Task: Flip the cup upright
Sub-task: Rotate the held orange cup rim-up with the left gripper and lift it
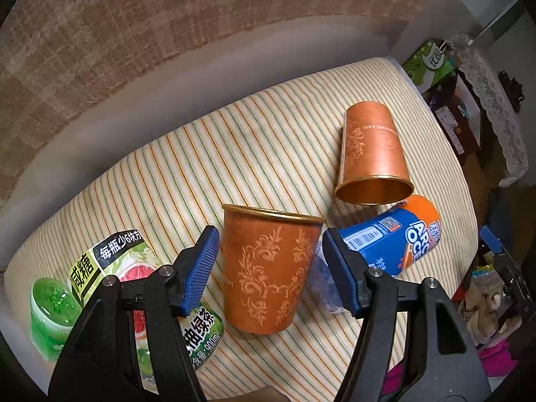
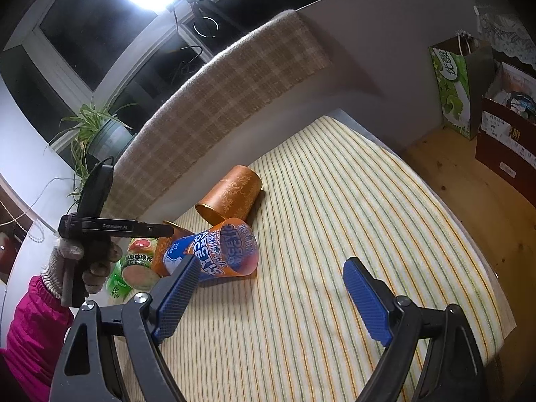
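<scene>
Spread blue pads of the left gripper [image 1: 268,268] flank an upright orange cup [image 1: 268,271] without clearly touching it, on the striped cloth [image 1: 201,167] between a green tea bottle [image 1: 140,288] and a blue-orange bottle [image 1: 392,238], a second cup [image 1: 372,154] lying sideways beyond, while the right gripper [image 2: 274,298] hangs wide open nearby.

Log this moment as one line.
left tongs: open, straddling upright cup | right tongs: open, empty | second cup: on its side
</scene>
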The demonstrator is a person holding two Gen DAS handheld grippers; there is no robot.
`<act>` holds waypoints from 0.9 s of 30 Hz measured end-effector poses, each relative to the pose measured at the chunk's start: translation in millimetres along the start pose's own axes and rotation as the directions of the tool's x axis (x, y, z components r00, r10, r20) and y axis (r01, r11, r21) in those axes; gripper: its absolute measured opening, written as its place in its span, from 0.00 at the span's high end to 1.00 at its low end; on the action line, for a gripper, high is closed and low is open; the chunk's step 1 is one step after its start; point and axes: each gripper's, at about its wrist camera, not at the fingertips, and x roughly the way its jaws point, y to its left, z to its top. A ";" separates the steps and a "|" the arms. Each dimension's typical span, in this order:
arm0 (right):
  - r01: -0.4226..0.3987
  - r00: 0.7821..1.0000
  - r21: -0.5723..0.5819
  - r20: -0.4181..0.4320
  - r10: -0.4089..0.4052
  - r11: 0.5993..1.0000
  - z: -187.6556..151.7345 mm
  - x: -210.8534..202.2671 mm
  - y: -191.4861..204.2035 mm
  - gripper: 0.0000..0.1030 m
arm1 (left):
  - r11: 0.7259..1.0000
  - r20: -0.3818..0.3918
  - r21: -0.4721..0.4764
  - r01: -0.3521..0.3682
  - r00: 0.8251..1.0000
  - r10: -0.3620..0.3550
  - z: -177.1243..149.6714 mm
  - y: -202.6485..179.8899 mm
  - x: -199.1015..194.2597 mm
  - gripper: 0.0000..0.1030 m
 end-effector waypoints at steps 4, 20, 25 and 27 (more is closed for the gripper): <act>0.001 1.000 0.009 -0.003 -0.001 1.000 -2.0 1.1 -3.7 0.13 | 1.000 -0.007 -0.002 0.001 1.000 -0.001 2.1 0.7 4.0 0.36; 0.013 1.000 0.030 -0.008 -0.013 0.999 -2.0 4.0 -12.0 0.13 | 1.000 -0.021 0.006 0.016 1.000 -0.016 5.6 0.9 11.5 0.36; 0.019 1.000 0.040 -0.010 -0.018 0.999 -2.9 5.9 -15.3 0.13 | 1.000 -0.029 0.017 0.011 1.000 -0.011 4.8 -1.4 12.1 0.36; 0.019 1.000 0.040 -0.011 -0.019 0.999 -3.0 6.2 -15.9 0.13 | 1.000 -0.034 0.024 0.008 0.999 -0.007 2.9 -1.7 14.0 0.35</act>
